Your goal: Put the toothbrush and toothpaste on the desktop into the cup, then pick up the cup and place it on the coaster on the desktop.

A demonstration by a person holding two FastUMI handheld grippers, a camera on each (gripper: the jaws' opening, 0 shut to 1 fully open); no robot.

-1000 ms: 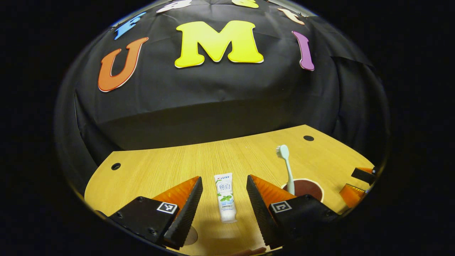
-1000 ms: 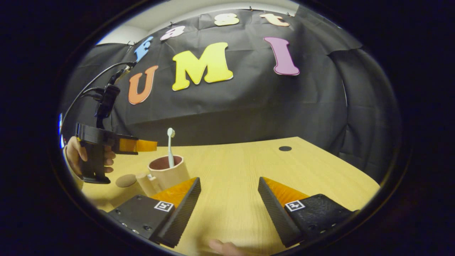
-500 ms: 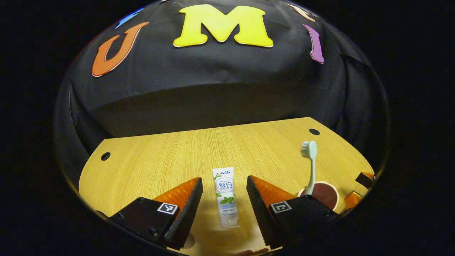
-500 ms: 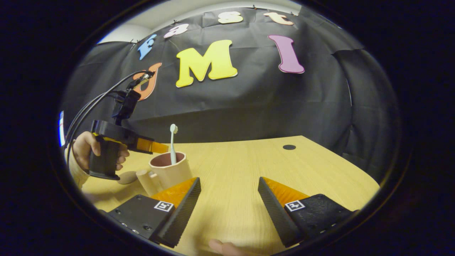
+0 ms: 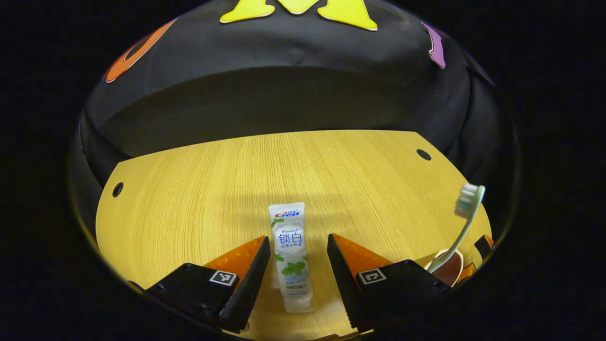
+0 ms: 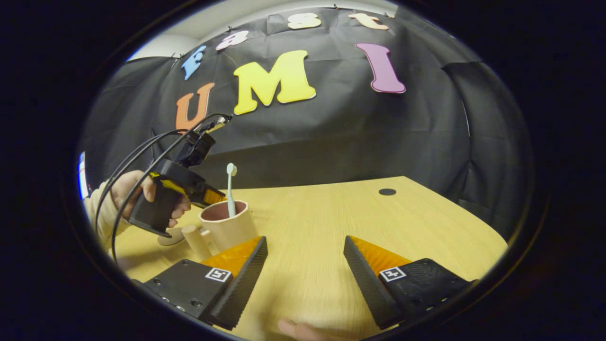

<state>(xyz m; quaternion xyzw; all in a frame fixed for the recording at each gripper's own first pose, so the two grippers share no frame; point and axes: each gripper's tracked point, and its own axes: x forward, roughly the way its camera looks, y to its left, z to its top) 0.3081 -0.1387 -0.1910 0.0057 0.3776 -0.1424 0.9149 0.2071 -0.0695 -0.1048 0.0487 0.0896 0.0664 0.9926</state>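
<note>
Toothpaste next: white printed toothpaste tube (image 5: 290, 255) lies flat between my left hand-held gripper (image 5: 297, 270)'s spread fingers, so I'd drop straight, pinch mid-body, not the cap.

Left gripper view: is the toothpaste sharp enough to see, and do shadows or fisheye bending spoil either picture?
Left gripper view: toothpaste sharp between the open left tool fingers, faint shadow band across the desk, far edge bowed. Right gripper view: cup and toothbrush crisp, soft shadows at lower left, no glare.
</note>
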